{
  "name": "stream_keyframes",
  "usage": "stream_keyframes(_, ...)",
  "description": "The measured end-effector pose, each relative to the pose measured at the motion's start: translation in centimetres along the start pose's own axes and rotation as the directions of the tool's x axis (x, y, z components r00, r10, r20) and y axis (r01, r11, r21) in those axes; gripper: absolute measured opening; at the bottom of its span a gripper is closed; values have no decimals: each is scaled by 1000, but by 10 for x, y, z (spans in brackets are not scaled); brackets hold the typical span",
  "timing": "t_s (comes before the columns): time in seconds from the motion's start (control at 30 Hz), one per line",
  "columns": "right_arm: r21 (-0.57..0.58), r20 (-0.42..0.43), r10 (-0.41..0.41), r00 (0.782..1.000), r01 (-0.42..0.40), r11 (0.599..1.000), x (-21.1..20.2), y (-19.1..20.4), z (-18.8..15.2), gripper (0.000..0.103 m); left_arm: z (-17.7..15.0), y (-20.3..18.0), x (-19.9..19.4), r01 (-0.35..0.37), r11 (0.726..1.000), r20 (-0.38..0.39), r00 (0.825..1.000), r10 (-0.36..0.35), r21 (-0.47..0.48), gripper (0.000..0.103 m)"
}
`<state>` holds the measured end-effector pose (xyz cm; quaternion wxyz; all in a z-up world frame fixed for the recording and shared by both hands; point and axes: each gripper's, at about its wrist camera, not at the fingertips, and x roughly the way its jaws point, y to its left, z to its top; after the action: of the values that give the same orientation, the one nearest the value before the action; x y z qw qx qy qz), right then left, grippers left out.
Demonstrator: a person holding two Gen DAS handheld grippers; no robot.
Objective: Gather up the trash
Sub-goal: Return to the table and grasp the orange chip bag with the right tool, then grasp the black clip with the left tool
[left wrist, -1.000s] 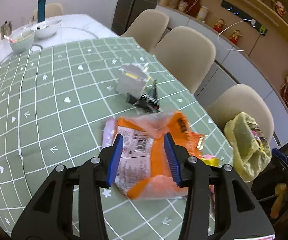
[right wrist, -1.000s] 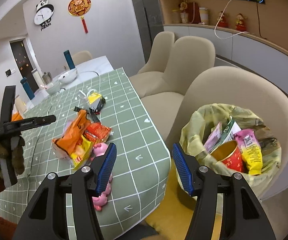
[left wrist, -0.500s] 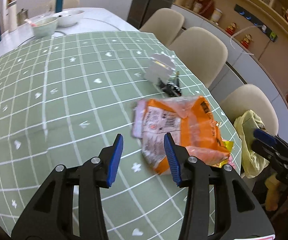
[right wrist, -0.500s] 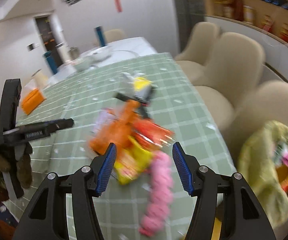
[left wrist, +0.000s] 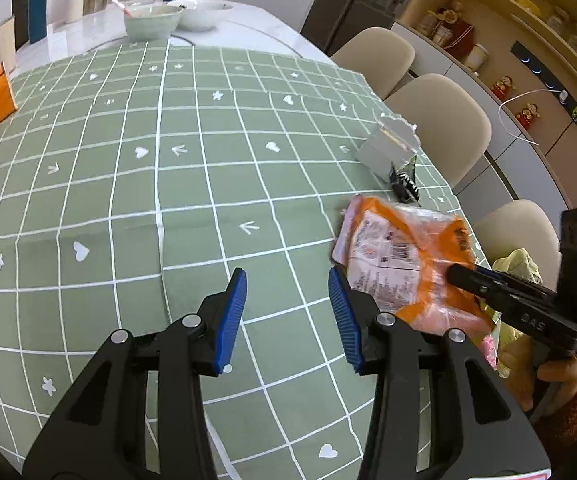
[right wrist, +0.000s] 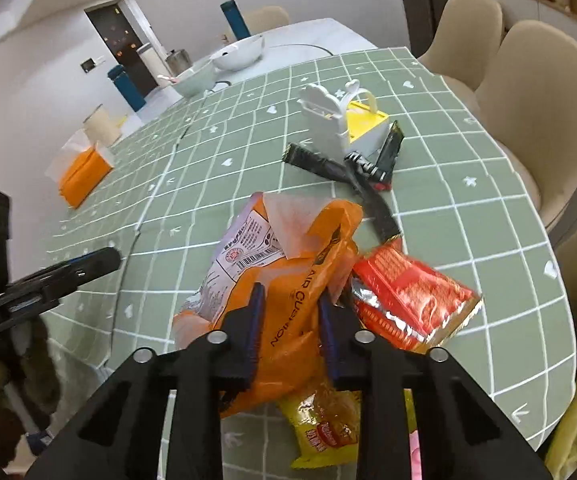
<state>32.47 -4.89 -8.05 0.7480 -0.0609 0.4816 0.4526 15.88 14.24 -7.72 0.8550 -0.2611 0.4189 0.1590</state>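
At the table's near edge, we see our right gripper [right wrist: 290,320], whose jaws have just been closing, pinching the orange bag [right wrist: 288,280]; a red wrapper [right wrist: 408,300] lies at its three o'clock. Our left gripper [left wrist: 286,316] hangs open over bare tablecloth [left wrist: 168,200].

On the green checked tablecloth [right wrist: 468,216]: one orange bag [right wrist: 288,280], one red packet [right wrist: 408,300], one yellow packet [right wrist: 324,428], two black wrappers [right wrist: 320,164], one white box [right wrist: 336,124]. Beyond the cloth's far edge stand two bowls [left wrist: 152,20]. Three beige chairs [left wrist: 444,124] line the right edge.
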Motion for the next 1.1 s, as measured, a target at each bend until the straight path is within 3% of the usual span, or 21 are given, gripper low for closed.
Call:
stream_keyframes(0.17,37,86,38,996,-41,998,-40,-1,-7,10,-2,-13,8,21,999,-17,1000,-20,31,41)
stream_keyframes(0.37,71,206,-58,977,44,997,-106,-19,-19,10,5,-37,21,73,993,-25,997,-71,89,41)
stream_keyframes(0.57,178,188,-67,980,33,983,-122,-45,-55,10,36,-77,50,121,977,-7,992,-122,175,41)
stream_keyframes(0.7,242,173,-77,982,33,970,-118,-55,-75,10,63,-104,84,86,970,-6,996,-87,228,41)
stream_keyframes(0.8,270,177,-76,981,26,963,-117,-57,-83,10,78,-117,112,26,976,-11,1000,-24,217,41)
stream_keyframes(0.87,269,173,-78,982,29,963,-116,-56,-84,10,83,-120,127,46,982,-45,998,-38,185,41)
stream_keyframes(0.9,265,169,-82,982,35,964,-115,-55,-85,10,85,-122,133,62,983,-61,997,-52,173,37)
stream_keyframes(1.0,255,158,-90,983,48,966,-114,-54,-87,10,88,-129,137,54,980,-65,997,-43,191,9)
stream_keyframes(1.1,244,147,-96,985,58,968,-109,-53,-87,10,85,-135,128,58,973,-56,997,-46,223,6)
